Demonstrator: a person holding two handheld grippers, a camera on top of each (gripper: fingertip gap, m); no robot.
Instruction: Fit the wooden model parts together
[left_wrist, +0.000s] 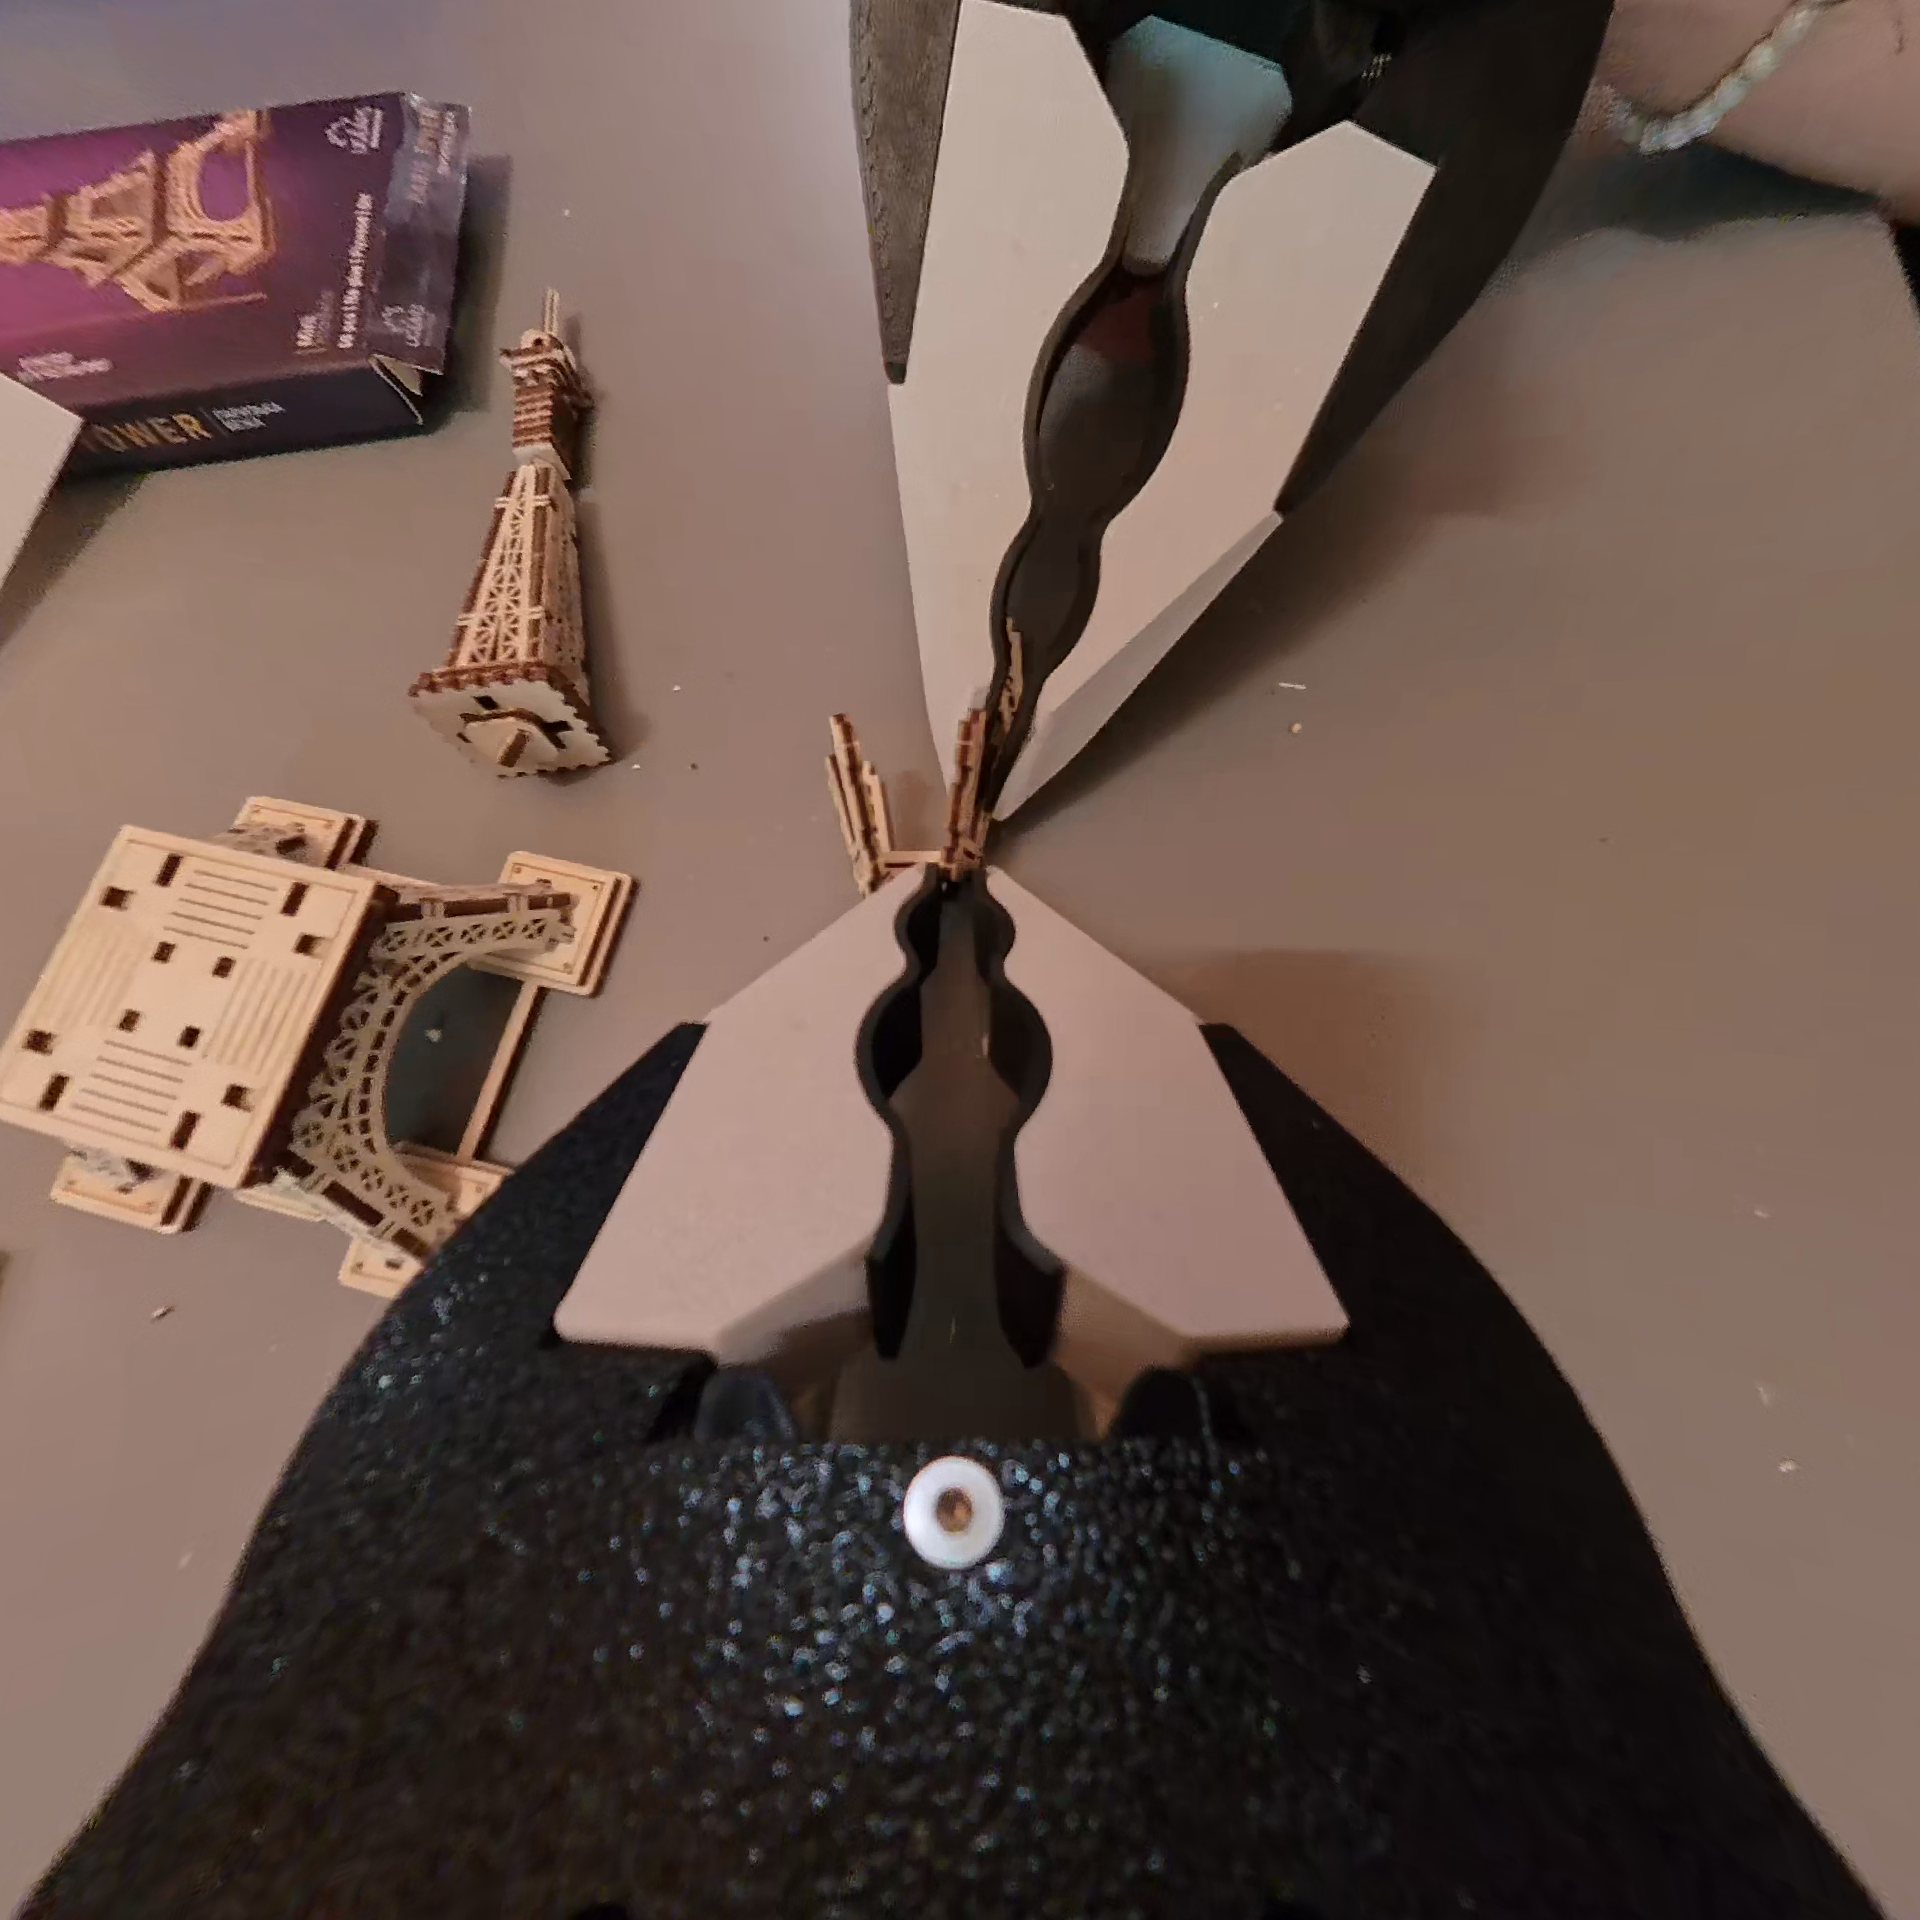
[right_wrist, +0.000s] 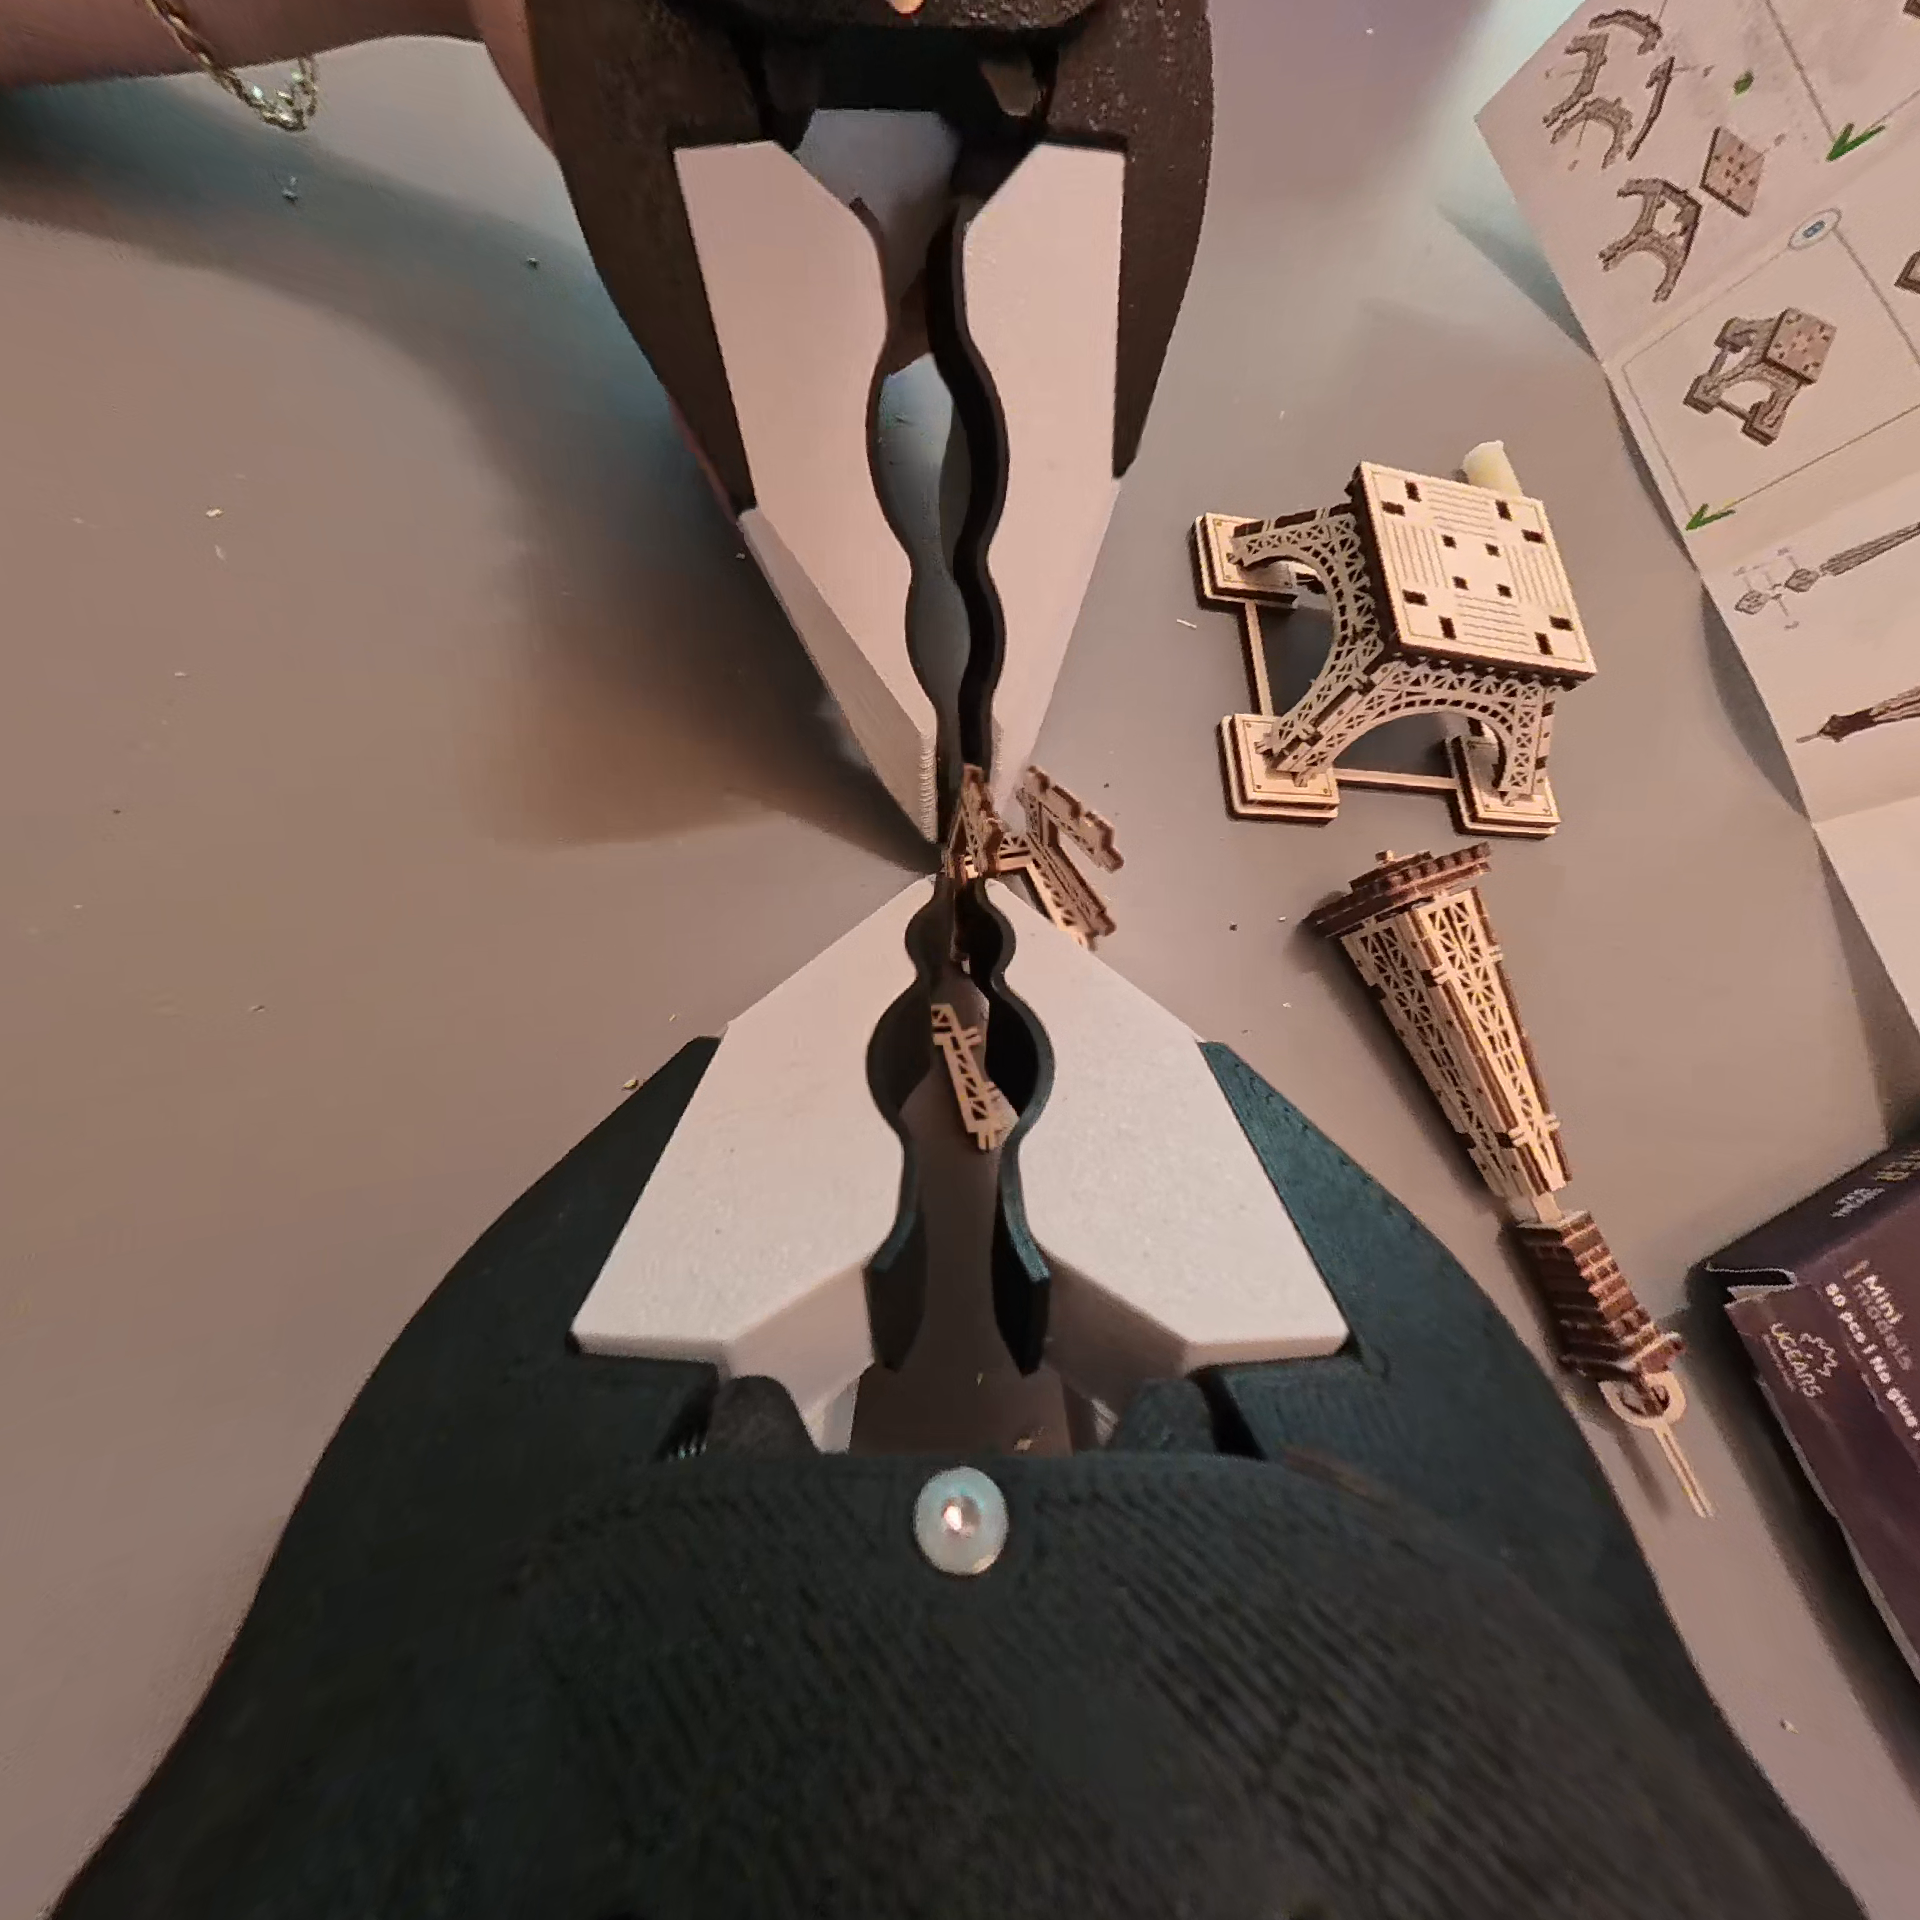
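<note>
My left gripper (left_wrist: 951, 881) is shut on a small wooden lattice assembly (left_wrist: 864, 821), which sticks out to the left of its tips. My right gripper (right_wrist: 961, 888) is shut on a thin wooden lattice strip (right_wrist: 971, 1081) that runs back between its fingers. The two grippers meet tip to tip above the grey table, and the two parts touch there. The right gripper (left_wrist: 992, 795) comes in from the top of the left wrist view. The left gripper (right_wrist: 948, 831) comes in from the top of the right wrist view, with its assembly (right_wrist: 1065, 862) beside it.
The arched wooden tower base (left_wrist: 208, 1018) (right_wrist: 1455, 623) and the tapered wooden spire (left_wrist: 530, 582) (right_wrist: 1455, 1039) lie on the table. A purple box (left_wrist: 208, 270) (right_wrist: 1829, 1330) and an instruction sheet (right_wrist: 1766, 312) lie beyond them. A person's wrist with a bracelet (left_wrist: 1704, 104) is behind the right gripper. Left and right tips are no more than a few centimetres apart.
</note>
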